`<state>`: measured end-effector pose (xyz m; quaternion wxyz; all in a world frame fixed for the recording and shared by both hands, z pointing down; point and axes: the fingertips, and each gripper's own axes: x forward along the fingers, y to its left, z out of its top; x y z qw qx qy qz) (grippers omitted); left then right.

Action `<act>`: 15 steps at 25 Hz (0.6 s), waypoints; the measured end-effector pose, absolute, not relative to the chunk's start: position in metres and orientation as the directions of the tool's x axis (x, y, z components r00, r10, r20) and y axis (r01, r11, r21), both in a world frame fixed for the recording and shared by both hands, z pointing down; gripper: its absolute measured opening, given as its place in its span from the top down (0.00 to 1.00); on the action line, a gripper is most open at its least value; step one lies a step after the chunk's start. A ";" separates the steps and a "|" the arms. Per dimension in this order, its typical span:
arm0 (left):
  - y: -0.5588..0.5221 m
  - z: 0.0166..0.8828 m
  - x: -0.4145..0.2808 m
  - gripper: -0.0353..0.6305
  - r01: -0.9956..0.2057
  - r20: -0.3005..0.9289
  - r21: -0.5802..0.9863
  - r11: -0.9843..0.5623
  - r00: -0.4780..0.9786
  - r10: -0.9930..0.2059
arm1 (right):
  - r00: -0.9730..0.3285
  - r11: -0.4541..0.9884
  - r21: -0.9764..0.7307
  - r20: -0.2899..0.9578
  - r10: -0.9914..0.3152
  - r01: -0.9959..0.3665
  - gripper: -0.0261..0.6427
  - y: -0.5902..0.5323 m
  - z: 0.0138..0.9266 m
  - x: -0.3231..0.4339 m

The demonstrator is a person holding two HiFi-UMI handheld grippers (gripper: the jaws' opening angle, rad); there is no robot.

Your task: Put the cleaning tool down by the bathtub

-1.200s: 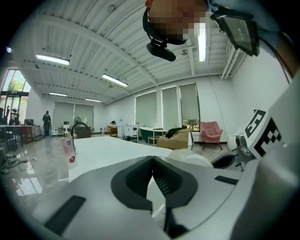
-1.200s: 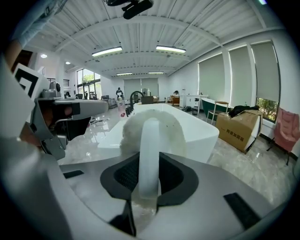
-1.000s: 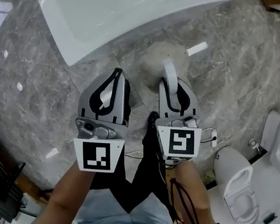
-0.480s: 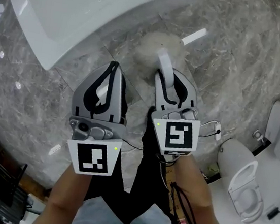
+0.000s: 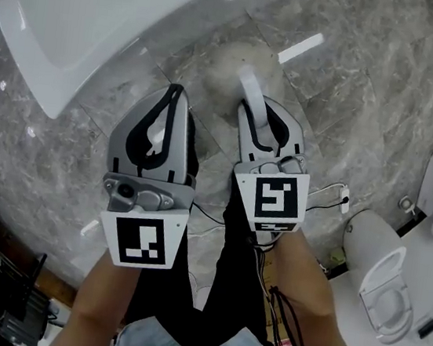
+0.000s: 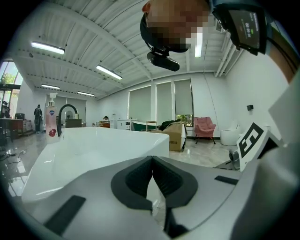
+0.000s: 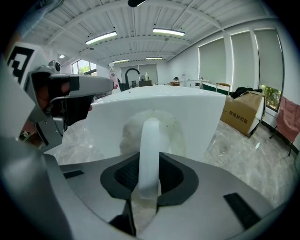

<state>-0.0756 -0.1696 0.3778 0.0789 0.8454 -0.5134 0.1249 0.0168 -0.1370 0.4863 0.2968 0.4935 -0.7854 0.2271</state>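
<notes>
R gripper [image 7: 149, 180] fingers stay clenched on cleaning tool [image 7: 150, 136] handle. L gripper [image 6: 152, 174] fingers pressed together, empty. Vs a sec ago the fluffy head sits closer to bathtub [image 5: 88, 9], over floor [image 5: 352, 107] just right of it. I reckon lower + release next.

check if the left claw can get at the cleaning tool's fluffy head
Probably yes: the left claw is shut and empty, and the fluffy head is just ahead, only floor between.
</notes>
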 end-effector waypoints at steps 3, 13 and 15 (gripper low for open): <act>-0.171 0.389 -0.075 0.92 -0.885 0.293 0.004 -0.466 0.447 -0.846 | -0.339 0.414 -0.064 0.694 -0.635 -0.908 0.82 -0.139 0.502 0.015; -0.173 0.437 -0.084 0.92 -0.879 0.327 -0.003 -0.477 0.450 -0.831 | -0.332 0.411 -0.067 0.714 -0.616 -0.909 0.82 -0.144 0.554 0.008; -0.175 0.444 -0.087 0.92 -0.877 0.326 -0.006 -0.481 0.453 -0.830 | -0.332 0.411 -0.068 0.714 -0.616 -0.909 0.82 -0.147 0.560 0.005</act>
